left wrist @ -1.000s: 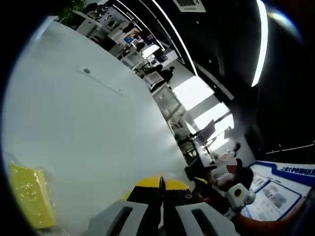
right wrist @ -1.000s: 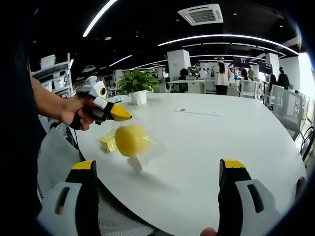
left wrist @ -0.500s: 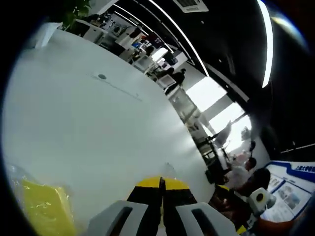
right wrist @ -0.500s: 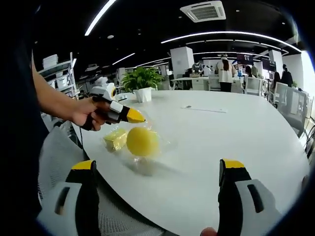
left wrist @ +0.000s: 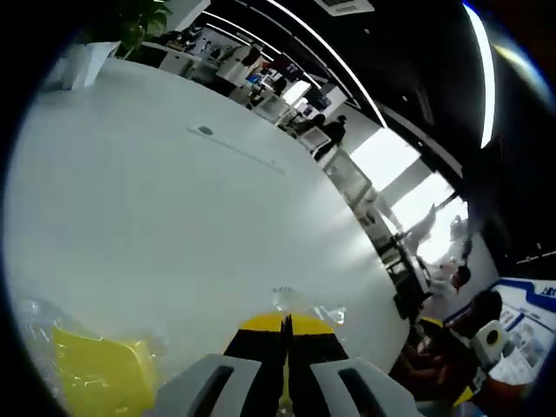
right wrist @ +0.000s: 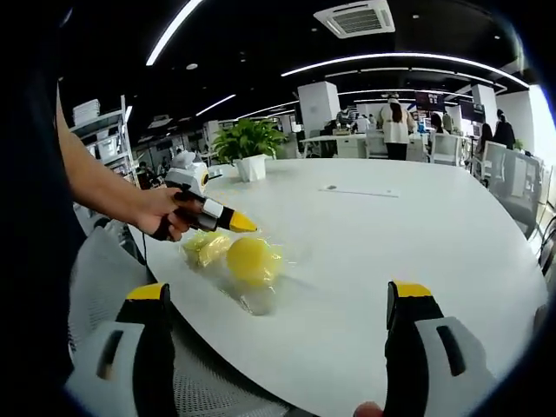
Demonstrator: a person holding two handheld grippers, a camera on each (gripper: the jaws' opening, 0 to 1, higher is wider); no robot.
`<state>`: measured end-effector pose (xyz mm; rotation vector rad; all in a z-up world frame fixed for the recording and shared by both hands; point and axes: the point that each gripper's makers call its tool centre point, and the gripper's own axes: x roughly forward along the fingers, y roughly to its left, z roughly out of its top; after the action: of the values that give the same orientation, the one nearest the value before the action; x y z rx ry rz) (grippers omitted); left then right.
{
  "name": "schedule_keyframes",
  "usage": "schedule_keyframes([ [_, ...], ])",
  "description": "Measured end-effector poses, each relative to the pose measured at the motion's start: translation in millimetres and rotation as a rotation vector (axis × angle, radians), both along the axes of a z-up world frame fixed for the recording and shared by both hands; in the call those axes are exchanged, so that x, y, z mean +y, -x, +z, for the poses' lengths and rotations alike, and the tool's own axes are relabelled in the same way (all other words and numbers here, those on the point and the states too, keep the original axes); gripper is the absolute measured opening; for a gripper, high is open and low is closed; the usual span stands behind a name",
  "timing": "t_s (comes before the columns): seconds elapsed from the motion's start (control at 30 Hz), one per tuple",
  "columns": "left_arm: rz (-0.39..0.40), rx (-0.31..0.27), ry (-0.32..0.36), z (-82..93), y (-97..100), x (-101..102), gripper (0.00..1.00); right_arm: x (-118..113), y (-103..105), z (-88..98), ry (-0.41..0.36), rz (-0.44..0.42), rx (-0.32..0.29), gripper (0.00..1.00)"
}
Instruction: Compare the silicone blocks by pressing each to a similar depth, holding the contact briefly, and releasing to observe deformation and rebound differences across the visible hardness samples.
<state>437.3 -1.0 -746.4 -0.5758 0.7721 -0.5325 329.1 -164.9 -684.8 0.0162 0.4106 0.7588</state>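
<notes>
My left gripper (right wrist: 236, 223), jaws pinched together on the clear bag's edge, sits right over the round yellow block (right wrist: 250, 259) on the table (right wrist: 391, 234), while my right gripper (right wrist: 276, 334) hangs wide open, empty, farther back.

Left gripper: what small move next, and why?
Probably open the left gripper and let go. Its jaws look shut on the clear bag, and the round yellow block inside appears to rest on the white table, so pressing can start. The right gripper waits open.
</notes>
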Motion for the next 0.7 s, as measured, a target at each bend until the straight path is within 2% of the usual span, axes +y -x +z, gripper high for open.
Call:
schedule_keyframes([
  [0.13,-0.004,0.033,-0.007,-10.9,3.4,-4,0.0,2,1,-0.4,0.003,0.007,0.004,0.96],
  [0.23,-0.002,0.019,-0.032,-13.7,2.0,-5,0.0,2,2,-0.8,0.003,0.007,0.006,0.96],
  [0.33,0.005,0.033,-0.037,-16.3,-0.5,-5,0.0,3,3,0.0,0.003,0.008,0.006,0.96],
  [0.43,0.011,0.029,-0.096,-27.1,-2.4,1,0.0,3,3,-0.7,0.004,0.009,0.008,0.96],
  [0.53,0.024,0.045,-0.094,-31.0,-1.7,4,0.0,3,2,-1.2,0.005,0.009,0.009,0.96],
  [0.7,0.008,0.033,-0.119,-32.9,-2.2,2,0.0,3,1,-1.6,0.006,0.011,0.011,0.96],
])
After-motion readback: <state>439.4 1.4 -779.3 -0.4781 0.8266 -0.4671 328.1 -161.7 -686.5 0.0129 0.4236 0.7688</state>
